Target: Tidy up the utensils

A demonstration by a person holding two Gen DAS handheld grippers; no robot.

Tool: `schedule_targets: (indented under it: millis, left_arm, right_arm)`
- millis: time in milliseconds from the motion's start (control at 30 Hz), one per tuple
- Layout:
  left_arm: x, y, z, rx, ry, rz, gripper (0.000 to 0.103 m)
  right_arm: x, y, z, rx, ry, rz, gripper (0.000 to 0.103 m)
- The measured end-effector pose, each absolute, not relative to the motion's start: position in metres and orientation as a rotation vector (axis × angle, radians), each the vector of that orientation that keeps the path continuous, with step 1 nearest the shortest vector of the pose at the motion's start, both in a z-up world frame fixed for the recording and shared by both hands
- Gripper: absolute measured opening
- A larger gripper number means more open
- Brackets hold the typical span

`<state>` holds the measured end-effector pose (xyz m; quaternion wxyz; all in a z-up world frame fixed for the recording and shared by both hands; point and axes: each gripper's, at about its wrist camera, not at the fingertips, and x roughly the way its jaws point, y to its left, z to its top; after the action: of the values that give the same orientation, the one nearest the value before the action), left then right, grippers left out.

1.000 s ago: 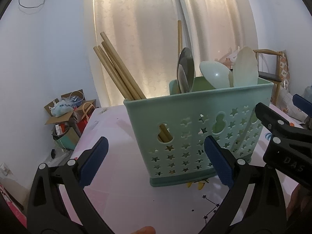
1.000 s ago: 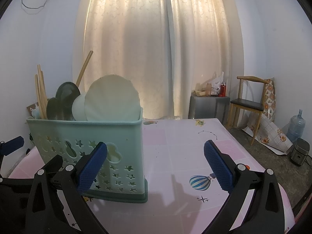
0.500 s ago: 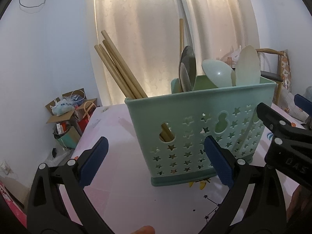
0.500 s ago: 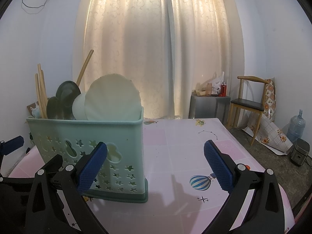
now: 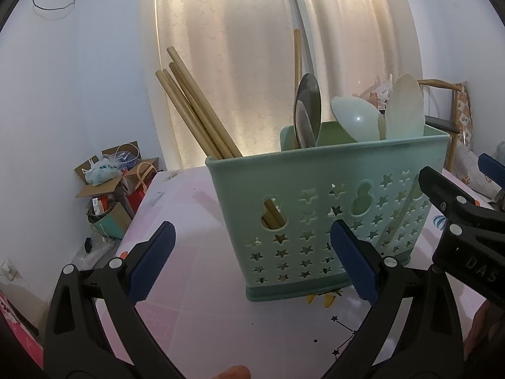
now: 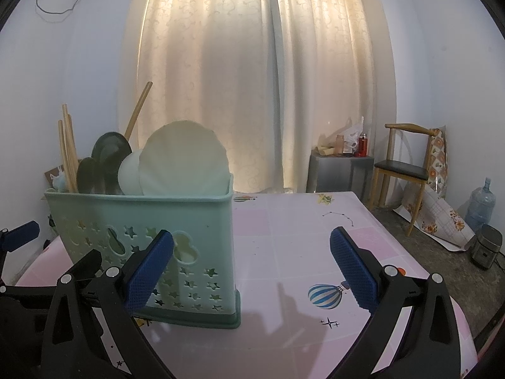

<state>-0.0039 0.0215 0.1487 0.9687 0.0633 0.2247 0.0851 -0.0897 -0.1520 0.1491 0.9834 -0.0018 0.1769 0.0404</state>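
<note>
While both pairs of tongs are held low over the pink tabletop [image 6: 300, 230], the mint-green utensil caddy [image 5: 318, 195] is recorded standing upright on it, near the left edge in the right wrist view.

Left tongs [image 5: 252, 260]: spread wide, nothing gripped; the right blue pad [image 5: 353, 265] is seen in front of the caddy's lower wall, contact not determinable.

Right tongs [image 6: 252, 267]: spread wide, nothing gripped; the left pad [image 6: 148, 273] overlaps the caddy's front face, and bare tabletop lies between the pads.

Contents: wooden chopsticks [image 5: 195, 110] are leaned out over the left rim; a metal spoon [image 5: 306, 110], a pale green spoon [image 5: 355, 120] and a cream scoop [image 5: 404, 107] are stood at the other end. Their handles are hidden behind the perforated wall, glimpsed only through star cut-outs.

Open room: bare tabletop is noted right of the caddy, up to the far edge before the curtain [image 6: 262, 72].

Cut off: the tong handles are clipped by the frame bottom. A fingertip [image 5: 233, 372] is partly visible at the lower edge.
</note>
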Motion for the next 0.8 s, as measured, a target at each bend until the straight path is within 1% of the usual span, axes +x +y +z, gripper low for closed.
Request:
schedule_targets:
  millis: [800]
  left_arm:
    - [-0.0063, 0.0196, 0.1476, 0.131, 0.443, 0.179, 0.095]
  right_arm:
    - [-0.0891, -0.1536, 0.1499, -0.002, 0.354, 0.083, 0.097]
